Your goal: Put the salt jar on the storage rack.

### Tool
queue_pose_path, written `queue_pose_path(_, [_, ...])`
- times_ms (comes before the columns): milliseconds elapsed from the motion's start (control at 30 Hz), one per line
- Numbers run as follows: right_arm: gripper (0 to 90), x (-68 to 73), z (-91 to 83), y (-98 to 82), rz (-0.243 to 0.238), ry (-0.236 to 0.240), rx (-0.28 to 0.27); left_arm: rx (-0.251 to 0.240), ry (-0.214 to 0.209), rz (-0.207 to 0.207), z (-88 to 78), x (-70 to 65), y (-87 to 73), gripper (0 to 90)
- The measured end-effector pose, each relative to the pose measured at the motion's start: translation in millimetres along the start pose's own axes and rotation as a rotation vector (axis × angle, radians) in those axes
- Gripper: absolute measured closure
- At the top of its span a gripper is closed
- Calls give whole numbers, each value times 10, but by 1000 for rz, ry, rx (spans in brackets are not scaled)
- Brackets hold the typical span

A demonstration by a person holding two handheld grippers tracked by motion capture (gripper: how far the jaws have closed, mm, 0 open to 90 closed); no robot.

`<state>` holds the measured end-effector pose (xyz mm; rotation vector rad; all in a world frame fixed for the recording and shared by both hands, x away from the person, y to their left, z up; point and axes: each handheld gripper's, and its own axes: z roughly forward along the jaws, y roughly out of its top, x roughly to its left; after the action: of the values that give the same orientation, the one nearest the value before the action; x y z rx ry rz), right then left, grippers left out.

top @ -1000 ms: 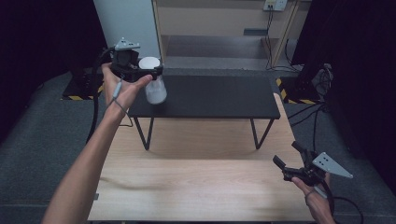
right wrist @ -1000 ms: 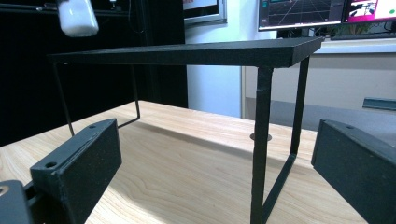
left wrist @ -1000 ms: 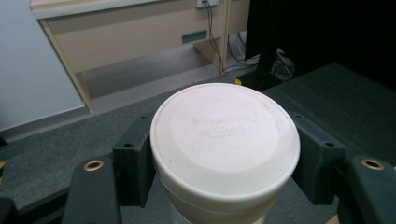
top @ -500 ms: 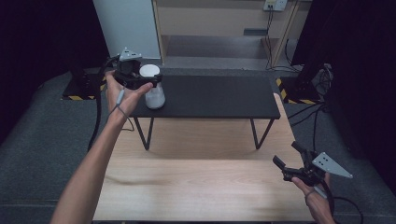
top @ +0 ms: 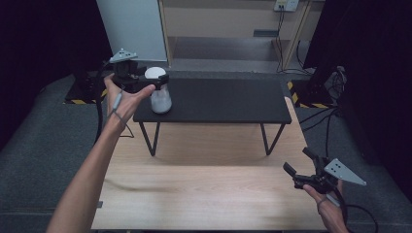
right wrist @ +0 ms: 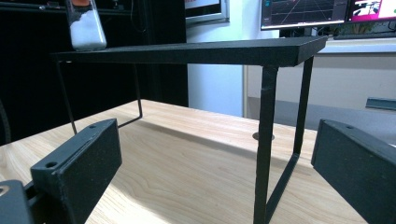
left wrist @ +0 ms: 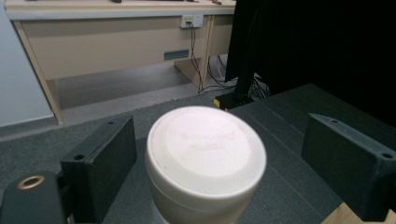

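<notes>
A clear jar (top: 161, 100) with white contents and a white lid stands upright on the left end of a black metal stand (top: 228, 101). My left gripper (top: 157, 78) is open around the lid. In the left gripper view the jar (left wrist: 205, 156) sits between the two jaws with a gap on each side, and my left gripper (left wrist: 219, 140) does not touch it. My right gripper (top: 296, 159) hovers open with nothing in it over the wooden table's (top: 194, 191) right front corner. From my right gripper (right wrist: 215, 154), the jar (right wrist: 87, 28) shows far off on the stand (right wrist: 196, 51).
The stand rests on thin legs at the back of the wooden table. Behind it are a beige desk (top: 218, 24) and a pale panel (top: 131, 29). Cables and yellow-black striped floor pieces (top: 311, 104) lie on the grey carpet at both sides.
The left hand brought the jar down and slightly right onto the stand's left end, and the jaws now stand apart from it. The right gripper has not moved.
</notes>
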<state>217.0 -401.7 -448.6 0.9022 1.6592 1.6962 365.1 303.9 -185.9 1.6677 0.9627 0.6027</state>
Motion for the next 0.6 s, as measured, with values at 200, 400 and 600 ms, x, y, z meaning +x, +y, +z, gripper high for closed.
queue_pose_path(200, [17, 1, 7, 2, -1, 6, 4, -18, -13, 38, -260, 47, 64, 98])
queue_pose_path(400, [17, -3, 19, 0, 1, 14, 7, -42, -72, 82, -556, 94, 69, 92])
queue_pose_path(600, [17, 7, 22, 2, 2, 14, 11, -89, -140, 83, -827, 185, -37, 86])
